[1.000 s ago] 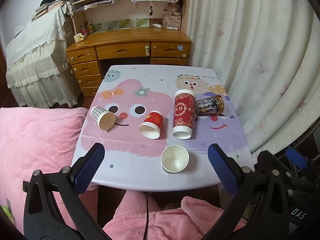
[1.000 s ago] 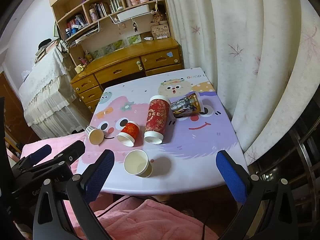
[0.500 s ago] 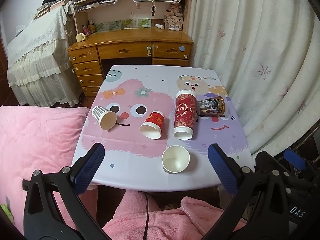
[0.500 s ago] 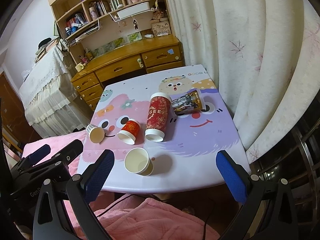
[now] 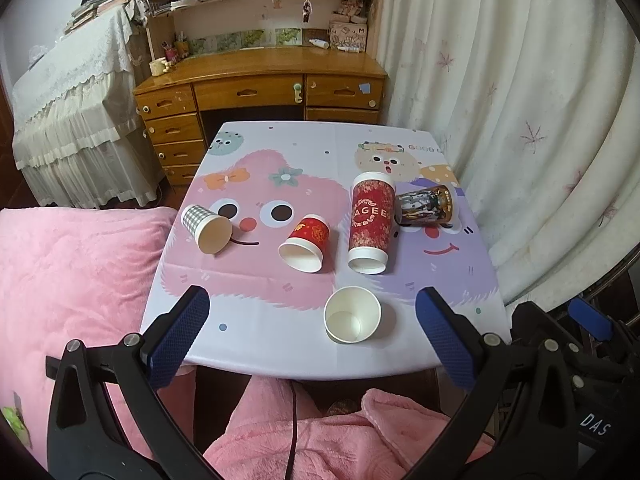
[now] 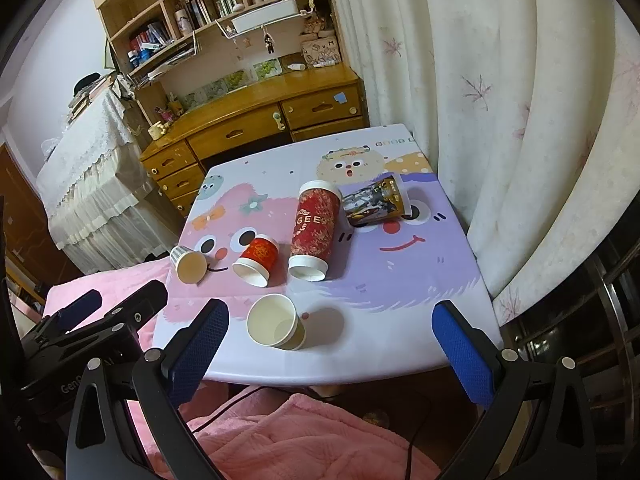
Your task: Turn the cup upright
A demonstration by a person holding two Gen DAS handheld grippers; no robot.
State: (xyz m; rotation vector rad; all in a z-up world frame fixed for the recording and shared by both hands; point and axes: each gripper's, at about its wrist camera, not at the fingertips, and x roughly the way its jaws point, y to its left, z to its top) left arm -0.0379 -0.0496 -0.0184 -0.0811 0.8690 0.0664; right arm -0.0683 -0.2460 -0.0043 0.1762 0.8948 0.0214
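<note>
Left gripper [image 5: 310, 334]: your blue-padded fingers are spread wide, nothing between them, held short of the table's near edge
Right gripper [image 6: 330, 344]: likewise spread and empty
Plain white paper cup [image 5: 352, 315]: upright near the front edge (mouth open to you)
Small red paper cup [image 5: 306, 243]: on its side mid-table
Grey checked paper cup [image 5: 206, 227]: on its side, left
Tall red patterned cup [image 5: 370, 222]: apparently lying down
Dark printed cup [image 5: 426, 210]: sideways behind it
Cartoon-print table [image 5: 256, 320]: carries all five

A wooden desk [image 5: 260, 76] with drawers stands beyond the table [image 5: 304, 144], pale curtains [image 5: 500, 100] to its right.
</note>
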